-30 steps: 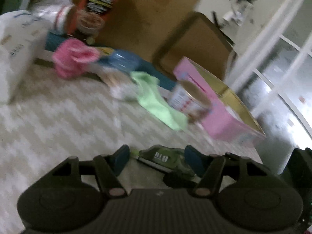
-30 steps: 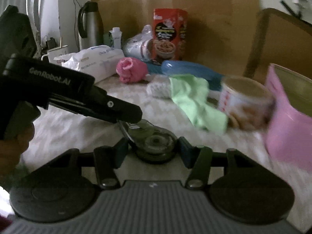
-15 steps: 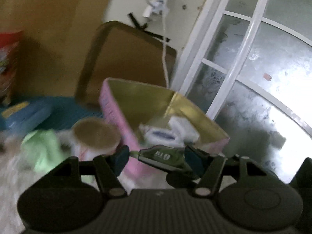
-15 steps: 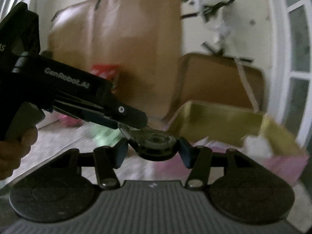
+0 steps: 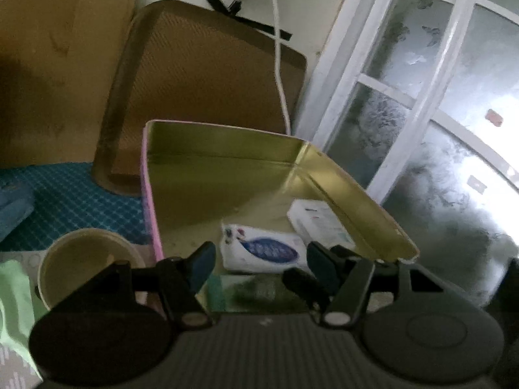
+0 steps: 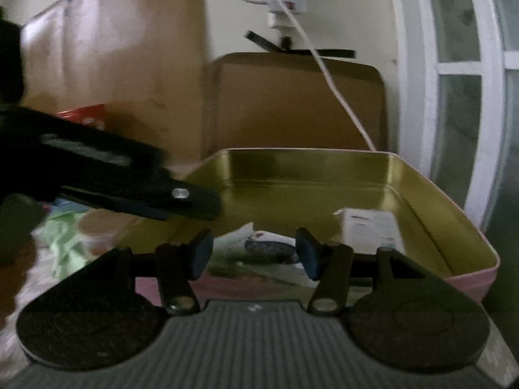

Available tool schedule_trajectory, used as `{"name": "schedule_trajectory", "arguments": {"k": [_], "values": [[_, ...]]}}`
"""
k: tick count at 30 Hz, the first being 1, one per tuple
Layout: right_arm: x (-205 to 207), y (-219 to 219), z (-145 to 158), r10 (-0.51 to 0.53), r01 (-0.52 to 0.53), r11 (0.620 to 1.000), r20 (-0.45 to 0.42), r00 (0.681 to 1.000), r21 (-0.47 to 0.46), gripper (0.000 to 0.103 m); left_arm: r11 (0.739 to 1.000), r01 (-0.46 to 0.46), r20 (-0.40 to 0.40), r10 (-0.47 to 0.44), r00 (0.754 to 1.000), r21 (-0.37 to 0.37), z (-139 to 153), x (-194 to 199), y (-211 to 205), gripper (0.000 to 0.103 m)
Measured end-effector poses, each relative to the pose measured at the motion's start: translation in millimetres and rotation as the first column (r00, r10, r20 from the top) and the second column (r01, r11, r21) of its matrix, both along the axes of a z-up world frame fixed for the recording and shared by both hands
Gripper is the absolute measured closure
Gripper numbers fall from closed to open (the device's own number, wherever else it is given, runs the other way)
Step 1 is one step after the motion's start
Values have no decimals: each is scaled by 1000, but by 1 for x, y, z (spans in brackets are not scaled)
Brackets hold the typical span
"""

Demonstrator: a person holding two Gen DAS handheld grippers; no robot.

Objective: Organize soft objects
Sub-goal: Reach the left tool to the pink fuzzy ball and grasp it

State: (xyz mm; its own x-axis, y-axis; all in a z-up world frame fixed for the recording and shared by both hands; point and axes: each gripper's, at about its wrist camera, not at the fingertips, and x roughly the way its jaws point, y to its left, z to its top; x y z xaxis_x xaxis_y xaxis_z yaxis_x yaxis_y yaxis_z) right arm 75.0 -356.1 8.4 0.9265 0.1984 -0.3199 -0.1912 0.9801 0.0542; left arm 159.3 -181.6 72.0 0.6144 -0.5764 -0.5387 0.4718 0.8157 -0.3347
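A soft green pack with a round dark lid [image 5: 256, 288] is blurred and sits low between the fingers of my left gripper [image 5: 259, 264], which is shut on one end. My right gripper [image 6: 254, 253] is shut on the other end of the green pack [image 6: 259, 270]. Both grippers hover at the near wall of a pink tin box with a gold inside [image 5: 227, 175], also in the right wrist view [image 6: 308, 168]. One black finger of the left gripper [image 6: 194, 199] reaches in from the left. Two white packets [image 5: 262, 253] [image 5: 318, 220] lie in the box.
A round can [image 5: 84, 259] and a light green cloth [image 5: 13, 298] lie left of the box on the patterned cover. A brown chair back [image 5: 201, 81] stands behind the box, with a white cable [image 5: 279, 64] hanging over it. White window frames [image 5: 373, 74] close the right side.
Both grippers have carried the green pack to the right, from over the bed clutter to the pink box. The box now fills both views, with the can and cloth left behind.
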Motion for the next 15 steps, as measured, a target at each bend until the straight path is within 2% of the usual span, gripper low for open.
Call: {"name": "schedule_trajectory", "arguments": {"k": [5, 9, 12, 15], "values": [[-3, -14, 1, -54, 55, 997, -10, 998, 62, 44, 999, 21, 55, -20, 998, -26, 12, -37, 30, 39], [-27, -5, 12, -66, 61, 993, 47, 997, 100, 44, 1000, -2, 93, 3, 996, -12, 10, -72, 75, 38], [-39, 8, 17, -30, 20, 990, 72, 997, 137, 44, 996, -85, 83, 82, 993, 38, -5, -91, 124, 38], [-43, 34, 22, 57, -65, 987, 59, 997, 150, 45, 970, -220, 54, 216, 975, 99, -26, -102, 179, 38]]}}
